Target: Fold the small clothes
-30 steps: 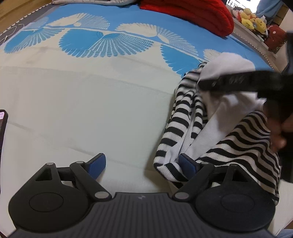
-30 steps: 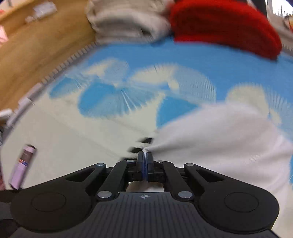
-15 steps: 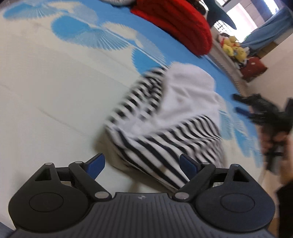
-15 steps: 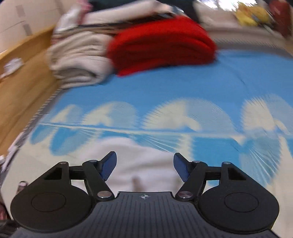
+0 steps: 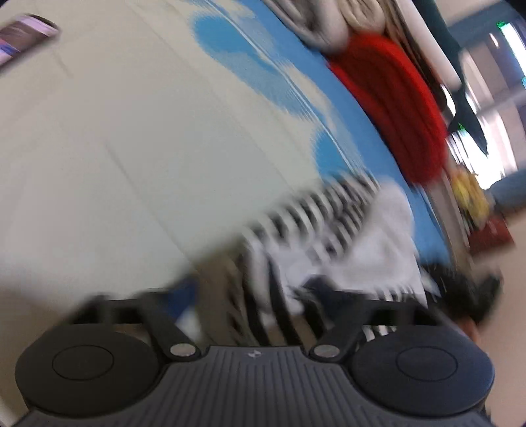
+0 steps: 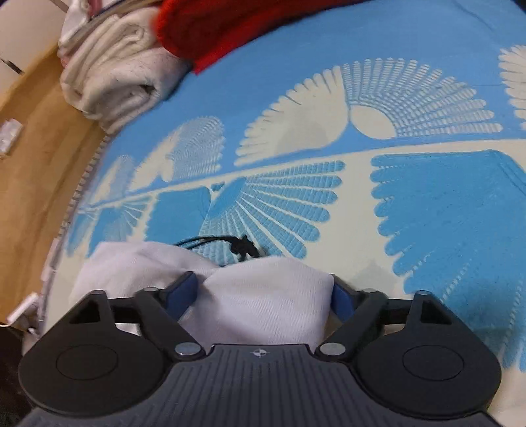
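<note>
Your left gripper [image 5: 253,295] has its 2 fingers spread apart, and the striped garment [image 5: 328,223] lies bunched between and just beyond them; the view is heavily blurred, so you cannot tell whether either pad touches the cloth. The garment's black-and-white stripes run off ahead of the right finger, with a plain white part farther out on that side. Your right gripper [image 6: 264,292] is also released, fingers wide, with the white fabric [image 6: 263,295] of the garment filling the gap between them and touching both blue pads [image 6: 184,289]. A thin black cord [image 6: 230,244] lies on the blue-and-cream patterned mat [image 6: 427,203] just past that fold. Far ahead of the fingers and to the left sit a folded white towel [image 6: 115,78] and a red knitted pile [image 6: 210,29], touching each other.
</note>
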The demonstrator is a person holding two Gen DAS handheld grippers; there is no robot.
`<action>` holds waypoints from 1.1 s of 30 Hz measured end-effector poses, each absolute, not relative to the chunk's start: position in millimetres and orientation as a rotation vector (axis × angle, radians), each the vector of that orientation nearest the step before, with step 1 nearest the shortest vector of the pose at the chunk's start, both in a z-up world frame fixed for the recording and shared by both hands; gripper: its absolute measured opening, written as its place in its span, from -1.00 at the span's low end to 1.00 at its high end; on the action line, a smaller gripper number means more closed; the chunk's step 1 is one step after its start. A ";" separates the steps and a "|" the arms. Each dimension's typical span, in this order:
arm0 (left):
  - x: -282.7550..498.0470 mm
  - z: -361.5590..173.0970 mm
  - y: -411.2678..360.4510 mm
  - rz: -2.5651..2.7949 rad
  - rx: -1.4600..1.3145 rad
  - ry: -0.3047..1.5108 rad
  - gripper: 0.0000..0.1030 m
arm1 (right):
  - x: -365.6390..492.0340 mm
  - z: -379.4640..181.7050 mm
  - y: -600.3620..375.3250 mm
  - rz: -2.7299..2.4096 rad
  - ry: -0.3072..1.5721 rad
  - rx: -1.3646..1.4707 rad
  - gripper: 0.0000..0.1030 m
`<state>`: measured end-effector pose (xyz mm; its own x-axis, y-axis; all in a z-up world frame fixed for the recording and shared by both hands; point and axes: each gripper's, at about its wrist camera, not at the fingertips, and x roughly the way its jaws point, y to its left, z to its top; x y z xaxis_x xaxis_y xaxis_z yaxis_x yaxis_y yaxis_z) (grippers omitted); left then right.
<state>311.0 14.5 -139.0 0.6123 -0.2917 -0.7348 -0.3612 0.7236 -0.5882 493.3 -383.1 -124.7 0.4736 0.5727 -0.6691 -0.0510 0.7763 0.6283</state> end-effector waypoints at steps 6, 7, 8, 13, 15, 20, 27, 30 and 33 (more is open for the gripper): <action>371.6 -127.6 -9.5 -0.073 -0.612 0.980 -0.74 | 475.4 -107.9 -394.3 0.362 0.930 0.488 -0.90; 398.2 -123.3 -15.6 -0.110 -0.582 0.997 -0.74 | 474.1 -108.0 -401.4 0.338 0.912 0.500 -0.91; 426.1 -118.7 -23.2 -0.141 -0.531 1.005 -0.75 | 471.7 -107.9 -407.5 0.309 0.892 0.510 -0.91; 604.0 -105.6 -126.3 -0.203 -0.215 0.963 -0.78 | 447.4 -119.0 -457.3 0.118 0.782 0.604 -0.91; 647.5 -104.9 -167.2 -0.202 -0.189 0.922 -0.78 | 434.8 -129.8 -474.5 0.055 0.737 0.665 -0.91; 700.8 -105.9 -209.5 -0.241 -0.138 0.926 -0.78 | 419.4 -152.5 -483.9 0.046 0.682 0.745 -0.91; 712.5 -91.9 -196.1 -0.227 -0.127 0.831 0.20 | 398.3 -156.2 -477.6 0.002 0.691 0.741 -0.91; 694.2 -73.7 -176.3 -0.164 -0.146 0.754 0.69 | 390.0 -155.7 -476.4 -0.008 0.688 0.732 -0.89; 683.2 -52.7 -156.5 -0.111 -0.117 0.744 0.77 | 387.5 -152.2 -481.9 -0.043 0.677 0.756 -0.62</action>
